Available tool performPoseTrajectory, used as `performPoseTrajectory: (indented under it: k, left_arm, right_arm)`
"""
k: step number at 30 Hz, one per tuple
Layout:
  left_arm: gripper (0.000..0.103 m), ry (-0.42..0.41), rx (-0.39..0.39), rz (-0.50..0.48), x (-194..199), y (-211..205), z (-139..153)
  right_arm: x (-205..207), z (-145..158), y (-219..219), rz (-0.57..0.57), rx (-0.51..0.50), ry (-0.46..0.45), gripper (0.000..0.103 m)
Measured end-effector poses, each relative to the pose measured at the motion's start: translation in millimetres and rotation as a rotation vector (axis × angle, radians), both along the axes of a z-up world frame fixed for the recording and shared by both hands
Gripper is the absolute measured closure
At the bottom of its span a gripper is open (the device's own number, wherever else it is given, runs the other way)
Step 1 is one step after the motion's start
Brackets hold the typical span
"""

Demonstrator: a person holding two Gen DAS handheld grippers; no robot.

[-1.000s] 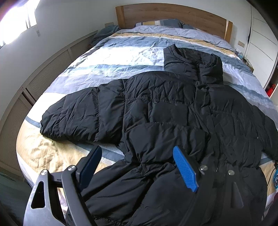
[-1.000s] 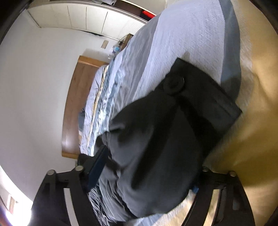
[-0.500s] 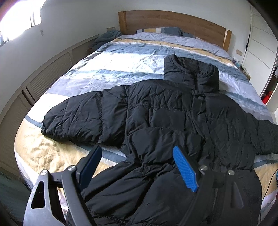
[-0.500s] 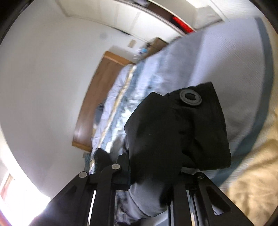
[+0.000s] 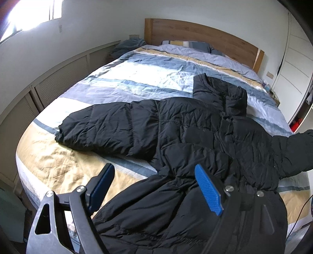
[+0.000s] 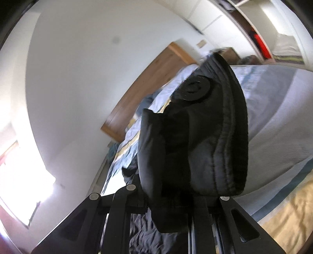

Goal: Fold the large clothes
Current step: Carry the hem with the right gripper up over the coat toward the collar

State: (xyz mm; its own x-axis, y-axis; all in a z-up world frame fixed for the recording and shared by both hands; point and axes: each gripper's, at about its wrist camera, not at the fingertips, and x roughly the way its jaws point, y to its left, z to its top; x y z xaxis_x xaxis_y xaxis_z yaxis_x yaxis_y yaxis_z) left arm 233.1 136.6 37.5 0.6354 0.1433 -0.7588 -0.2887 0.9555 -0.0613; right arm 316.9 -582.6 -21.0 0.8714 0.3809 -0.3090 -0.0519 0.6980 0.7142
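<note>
A black puffer jacket (image 5: 195, 136) lies spread on the striped bed (image 5: 137, 78), front up, collar toward the headboard. Its left sleeve (image 5: 109, 125) stretches out flat. My left gripper (image 5: 154, 187) hovers open above the jacket's lower hem, its blue pads (image 5: 208, 189) holding nothing. The right sleeve (image 5: 293, 150) rises off the bed at the right edge of the left wrist view. In the right wrist view my right gripper (image 6: 168, 203) is shut on that sleeve's cuff (image 6: 195, 140), which carries a round snap (image 6: 195, 88) and hides the fingertips.
A wooden headboard (image 5: 205, 37) and pillows (image 5: 187, 44) stand at the far end. Low louvred cabinets (image 5: 58, 78) line the left wall under a bright window (image 5: 29, 13). White wardrobe doors (image 5: 293, 58) stand to the right of the bed.
My right gripper closed on the sleeve cuff and lifted it off the bed while rolling. The left gripper drew back and up a little, still open.
</note>
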Motion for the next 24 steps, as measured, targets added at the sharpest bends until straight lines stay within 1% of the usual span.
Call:
performPoseTrajectory:
  k: [5,8,10,14,19,20,21,24]
  left_arm:
    - [0.019,-0.026,-0.018,0.004,-18.4,8.4,4.7]
    - [0.019,-0.041,-0.031,0.004,-28.5,12.3,7.3]
    - [0.019,-0.048,-0.038,0.003,-34.8,14.7,8.3]
    - [0.019,-0.053,-0.042,-0.001,-45.6,18.2,9.0]
    - [0.019,-0.054,-0.049,0.004,-58.2,25.3,7.0]
    - [0.019,-0.054,-0.051,0.007,-60.6,27.3,6.4]
    - [0.019,-0.053,-0.052,0.009,-63.1,28.5,5.9]
    - [0.019,-0.054,-0.047,0.013,-70.6,31.9,4.2]
  right_arm:
    - [-17.9,20.5,44.0,0.092,-0.065,-0.022,0.088]
    - [-24.2,26.7,64.0,0.147,-0.107,-0.031,0.088]
    - [-27.8,30.8,86.4,0.183,-0.145,-0.033,0.088]
    - [-44.0,22.4,118.9,0.255,-0.220,-0.007,0.088]
    - [-57.4,-6.9,162.2,0.332,-0.314,0.063,0.088]
    - [-58.1,-8.6,167.3,0.341,-0.327,0.073,0.088]
    - [-60.6,-17.8,175.9,0.360,-0.345,0.095,0.087]
    - [-56.1,-33.4,193.2,0.394,-0.418,0.138,0.086]
